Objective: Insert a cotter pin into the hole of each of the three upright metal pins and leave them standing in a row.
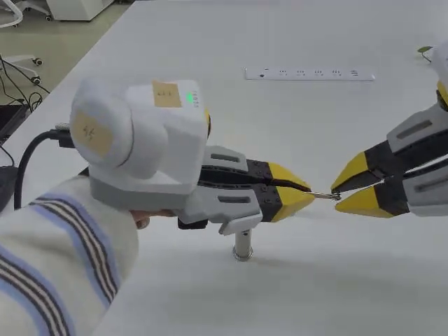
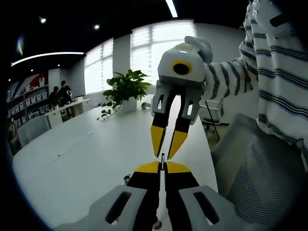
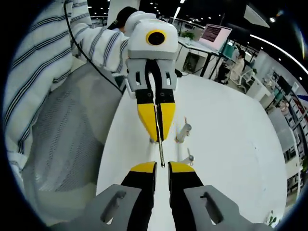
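Observation:
A thin cotter pin [image 1: 323, 195] sticks out level from the tips of my left gripper [image 1: 308, 194], which is shut on it. My right gripper [image 1: 338, 194] faces it tip to tip, jaws a little apart around the pin's free end. In the left gripper view the cotter pin [image 2: 162, 158] rises from my shut left gripper [image 2: 162, 166] toward the right gripper [image 2: 165, 155]. In the right gripper view the cotter pin [image 3: 159, 151] reaches the gap of my right gripper [image 3: 162, 166]. One upright metal pin [image 1: 243, 246] stands on the table under the left gripper. Two upright metal pins [image 3: 184, 129] [image 3: 189, 158] stand beyond the jaws.
The white table [image 1: 315, 294] stretches far back, with a white power strip [image 1: 309, 74] lying on it. A potted plant [image 2: 126, 86] stands at the table's far end. A grey mesh chair [image 2: 260, 183] sits at the table's edge beside the person's striped sleeve [image 1: 49, 266].

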